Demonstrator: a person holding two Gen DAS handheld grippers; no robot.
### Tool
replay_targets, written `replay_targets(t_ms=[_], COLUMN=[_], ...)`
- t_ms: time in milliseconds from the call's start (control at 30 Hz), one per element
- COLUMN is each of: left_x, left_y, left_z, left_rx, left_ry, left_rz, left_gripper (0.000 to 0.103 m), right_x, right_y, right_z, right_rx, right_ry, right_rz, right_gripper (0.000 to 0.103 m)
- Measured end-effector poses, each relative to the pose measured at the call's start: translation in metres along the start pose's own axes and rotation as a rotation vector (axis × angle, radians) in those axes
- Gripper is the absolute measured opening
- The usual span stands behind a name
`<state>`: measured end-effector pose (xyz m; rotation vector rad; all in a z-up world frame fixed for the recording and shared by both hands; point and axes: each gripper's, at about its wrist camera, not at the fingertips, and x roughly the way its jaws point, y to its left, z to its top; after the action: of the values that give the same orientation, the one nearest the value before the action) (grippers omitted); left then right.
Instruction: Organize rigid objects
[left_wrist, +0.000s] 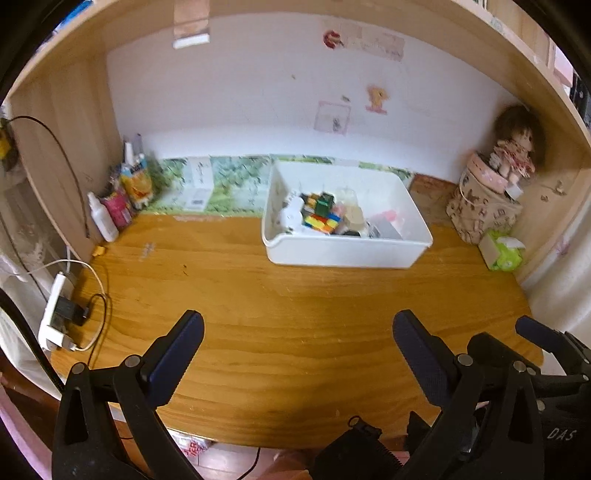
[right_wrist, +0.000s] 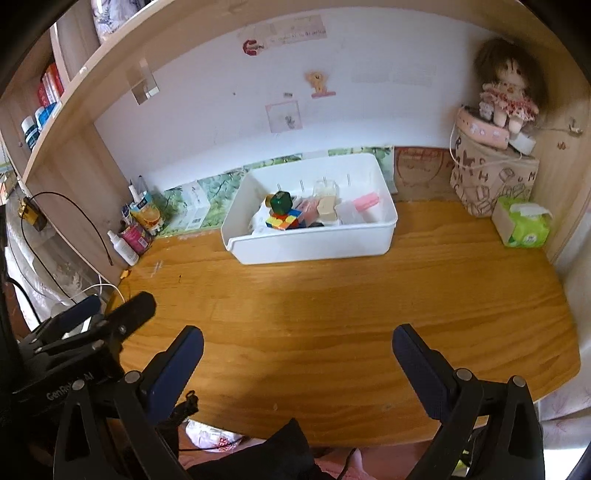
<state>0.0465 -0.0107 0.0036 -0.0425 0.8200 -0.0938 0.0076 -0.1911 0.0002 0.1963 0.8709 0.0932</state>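
A white plastic bin (left_wrist: 343, 254) (right_wrist: 314, 243) stands at the back of the wooden desk (left_wrist: 288, 332) (right_wrist: 351, 314). Inside it lie a colourful puzzle cube (left_wrist: 320, 221) (right_wrist: 282, 221), a dark green cube (left_wrist: 324, 203) (right_wrist: 280, 202), a tan block (right_wrist: 327, 208), a pink piece (right_wrist: 365, 201) and other small items. My left gripper (left_wrist: 297, 343) hangs open over the desk's near part, nothing between its fingers. My right gripper (right_wrist: 297, 354) is open too and holds nothing. Each gripper shows at the edge of the other's view, the right gripper (left_wrist: 543, 339) and the left gripper (right_wrist: 110, 310).
Bottles and tubes (left_wrist: 122, 199) (right_wrist: 136, 229) crowd the back left corner. A power strip with cables (left_wrist: 59, 314) lies at the left edge. A doll (right_wrist: 506, 92) sits on a patterned box (right_wrist: 491, 177) at the back right, beside a green tissue pack (right_wrist: 524, 225).
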Motion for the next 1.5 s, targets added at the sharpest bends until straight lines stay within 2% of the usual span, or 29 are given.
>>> replay_targets(t_ms=[400, 667, 1500], left_x=[-0.014, -0.014, -0.007], left_y=[-0.012, -0.024, -0.033], left_z=[0.002, 0.004, 0.011], left_rx=[0.019, 0.048, 0.068], left_ry=[-0.118, -0.133, -0.135], left_rz=[0.094, 0.115, 0.105], left_gripper=[0.102, 0.102, 0.102], right_x=[0.0, -0.001, 0.003], right_y=[-0.005, -0.016, -0.028], right_z=[0.002, 0.003, 0.006], right_rx=[-0.066, -0.038, -0.01], right_ry=[-0.064, -0.079, -0.076], right_rz=[-0.015, -0.02, -0.029], right_gripper=[0.102, 0.102, 0.102])
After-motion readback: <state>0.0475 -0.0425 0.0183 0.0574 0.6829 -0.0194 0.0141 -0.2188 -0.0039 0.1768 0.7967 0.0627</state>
